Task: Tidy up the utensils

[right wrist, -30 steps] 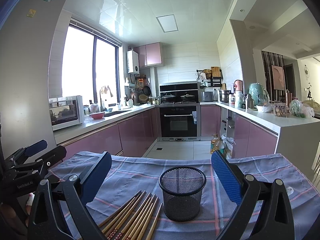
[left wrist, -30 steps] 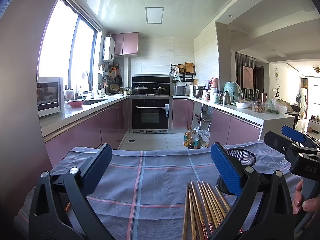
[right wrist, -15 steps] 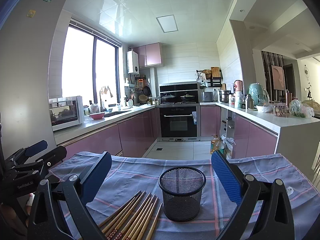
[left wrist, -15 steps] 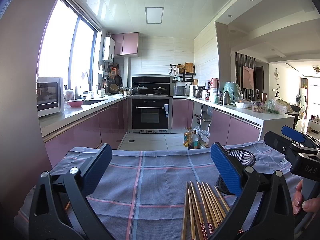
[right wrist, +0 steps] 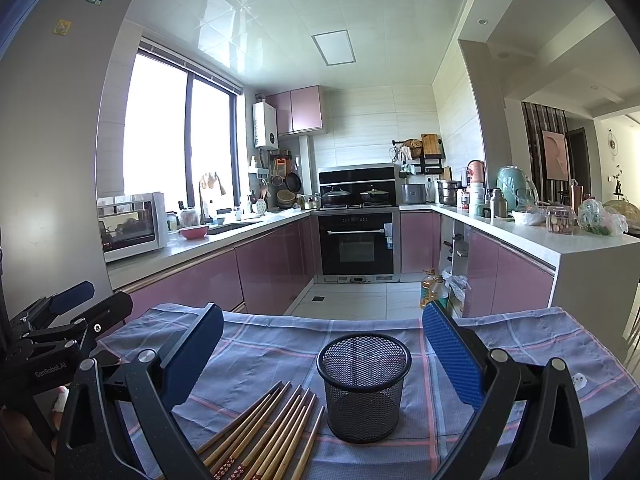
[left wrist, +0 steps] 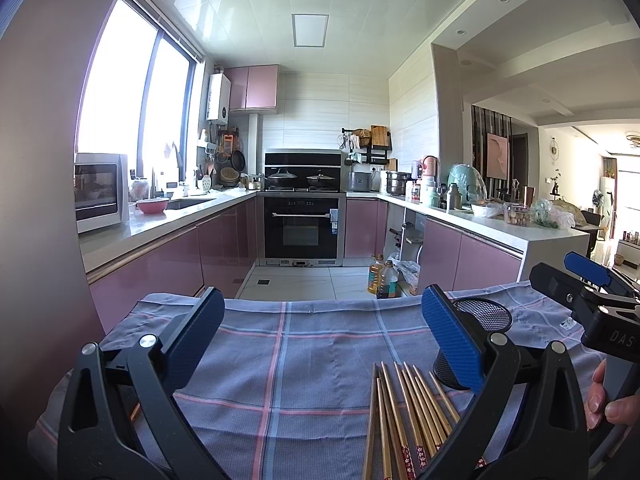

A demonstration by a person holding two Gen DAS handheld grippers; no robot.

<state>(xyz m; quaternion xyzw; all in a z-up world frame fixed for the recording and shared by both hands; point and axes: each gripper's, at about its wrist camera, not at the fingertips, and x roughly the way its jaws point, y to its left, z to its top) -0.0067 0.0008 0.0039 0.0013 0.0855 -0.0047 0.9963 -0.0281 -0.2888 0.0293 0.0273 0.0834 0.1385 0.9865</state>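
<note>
Several wooden chopsticks (right wrist: 268, 432) lie side by side on the checked blue cloth (right wrist: 264, 348), just left of a black mesh cup (right wrist: 364, 384) that stands upright and holds nothing visible. My right gripper (right wrist: 320, 348) is open, and the cup sits between its blue pads, a little ahead. In the left wrist view the chopsticks (left wrist: 408, 412) lie low and right of centre, with the mesh cup (left wrist: 480, 320) partly hidden behind the right pad. My left gripper (left wrist: 322, 336) is open over bare cloth. Each gripper shows at the edge of the other's view.
The cloth-covered table (left wrist: 304, 312) ends at a far edge above a tiled kitchen floor. Pink cabinets, an oven (right wrist: 358, 240) and cluttered counters lie beyond. Oil bottles (right wrist: 434, 288) stand on the floor. A hand (left wrist: 608, 404) holds the right gripper's handle.
</note>
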